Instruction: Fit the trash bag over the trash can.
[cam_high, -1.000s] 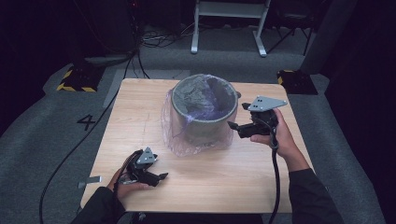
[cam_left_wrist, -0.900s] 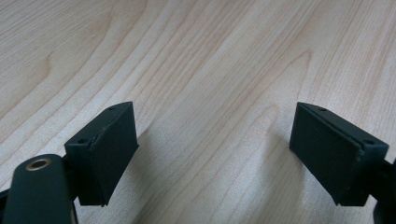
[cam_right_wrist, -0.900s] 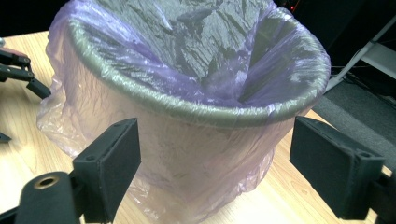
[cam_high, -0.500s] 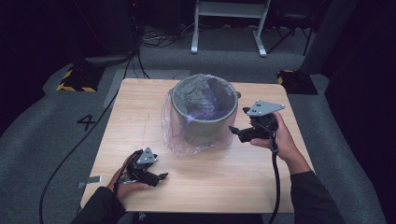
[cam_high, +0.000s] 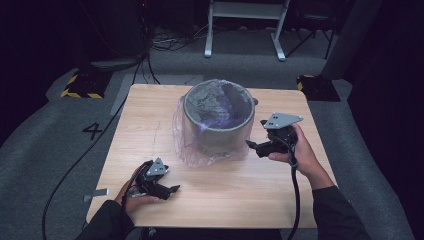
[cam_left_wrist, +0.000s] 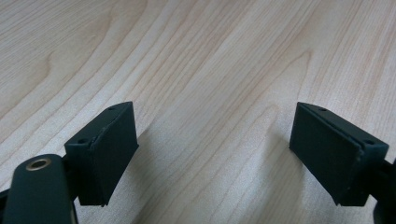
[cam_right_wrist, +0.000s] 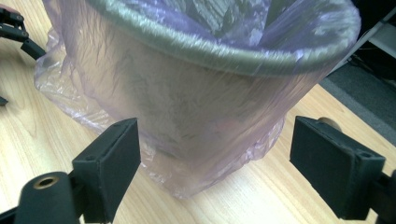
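Grey felt-like bin (cam_high: 218, 120) upright at mid-table, lined with thin purple plastic bag (cam_high: 186, 145), bag draped over rim and pooled on wooden table (cam_high: 235, 200) around the base. Right gripper (cam_high: 251, 145) just beside bin's right flank, jaws spread wide, nothing pinched, bag film close ahead between them in the right gripper view. Left gripper (cam_high: 172, 190) low at near-left table edge, well apart from bin, jaws spread over bare wood. Beyond: dark floor, cables (cam_high: 150, 45), white frame legs (cam_high: 245, 30), yellow-black striped block (cam_high: 80, 85), floor number 4 (cam_high: 93, 131).
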